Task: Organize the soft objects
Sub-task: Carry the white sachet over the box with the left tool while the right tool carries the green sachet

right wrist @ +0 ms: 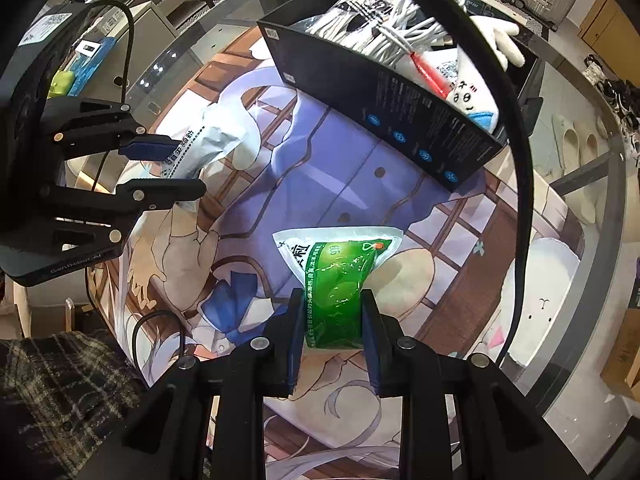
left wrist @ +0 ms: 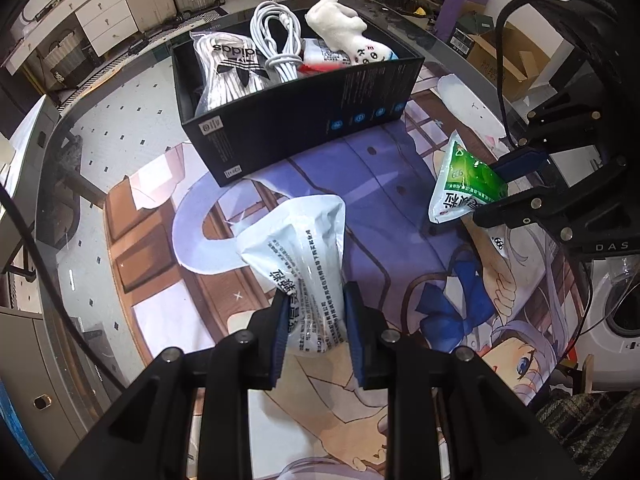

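The table is glass-topped, with a printed cartoon mat spread over it. The left wrist view looks down into the black box at the mat's far edge and shows one sock pack, one coiled white cable, one white plush toy and what looks like one flat packet under the toy, though it is mostly hidden. The right wrist view sees the box from its side, so the contents are crowded behind a black cord; it alone shows pale slippers on the floor and a plaid sleeve.

Two pouches are in play, one per gripper. The left gripper has its jaws pinching the white pouch by its lower end, above the mat and in front of the box. The right gripper has its jaws clamped on the green pouch, to the right of the white one and also clear of the box.
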